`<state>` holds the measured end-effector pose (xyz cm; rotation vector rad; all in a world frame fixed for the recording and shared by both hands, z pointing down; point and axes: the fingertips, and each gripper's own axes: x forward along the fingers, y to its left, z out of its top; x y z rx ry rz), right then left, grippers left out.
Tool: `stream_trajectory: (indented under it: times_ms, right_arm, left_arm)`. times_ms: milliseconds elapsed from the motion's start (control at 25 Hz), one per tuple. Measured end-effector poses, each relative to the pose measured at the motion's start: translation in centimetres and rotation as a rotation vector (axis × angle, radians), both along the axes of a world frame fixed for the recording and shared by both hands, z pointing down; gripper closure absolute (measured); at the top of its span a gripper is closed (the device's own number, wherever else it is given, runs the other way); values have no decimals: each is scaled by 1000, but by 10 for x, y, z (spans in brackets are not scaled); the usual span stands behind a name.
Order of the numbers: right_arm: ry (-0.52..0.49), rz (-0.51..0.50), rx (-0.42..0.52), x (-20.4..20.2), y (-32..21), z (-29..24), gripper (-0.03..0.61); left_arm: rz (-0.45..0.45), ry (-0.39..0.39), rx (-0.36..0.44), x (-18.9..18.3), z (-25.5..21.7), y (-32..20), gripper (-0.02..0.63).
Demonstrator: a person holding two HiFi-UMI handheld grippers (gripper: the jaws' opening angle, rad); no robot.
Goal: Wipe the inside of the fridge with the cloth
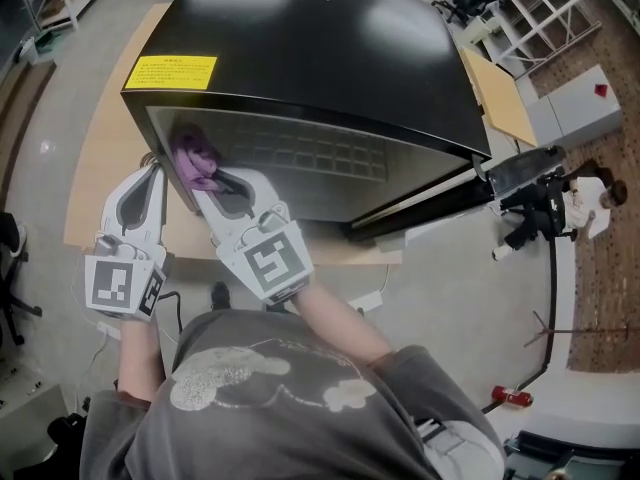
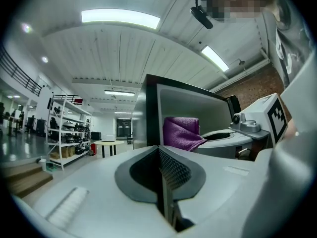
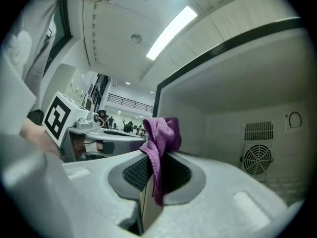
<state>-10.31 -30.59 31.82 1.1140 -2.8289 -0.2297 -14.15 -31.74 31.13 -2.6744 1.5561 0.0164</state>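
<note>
A black mini fridge (image 1: 300, 48) stands on a wooden table (image 1: 105, 158), its open front facing me and its door (image 1: 430, 208) swung out to the right. My right gripper (image 1: 203, 180) is shut on a purple cloth (image 1: 195, 161) at the left edge of the opening. In the right gripper view the cloth (image 3: 161, 138) hangs from the closed jaws, with the white inner wall and a round fan grille (image 3: 257, 158) beyond. My left gripper (image 1: 155, 171) is just left of the fridge, shut with nothing in it (image 2: 159, 150). From there the cloth (image 2: 181, 132) shows beside the fridge's side edge (image 2: 151, 108).
A black stand with a cable (image 1: 535, 213) is on the floor right of the door. A red object (image 1: 512, 398) lies lower right. White racks (image 1: 540, 8) stand at the far right. A shelving unit (image 2: 67, 128) and a round table (image 2: 111, 144) stand far off to the left.
</note>
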Motion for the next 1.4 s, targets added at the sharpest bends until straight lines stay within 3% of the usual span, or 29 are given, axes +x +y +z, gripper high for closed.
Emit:
stream_trajectory:
  times_ms: [200,480,720,1040,1400]
  right_arm:
    - [-37,22,-33,17,-4,-1,538]
    - [70,135,-102,34,-49,22,538]
    - [86,216,-96,60,-55,25,537]
    - [85,396,-155,129,-60,33,537]
    - [80,674,-183,224,-49,33,537]
  left_arm:
    - [-4,-13,2,17,2,8,600]
    - [32,-35,26,44,-1,4,600]
    - [84,-48,50,72,-3,-6,600]
    - [170,-55,65,111,-5,-15,600]
    - [278,-42,90,155,-15,-22,600]
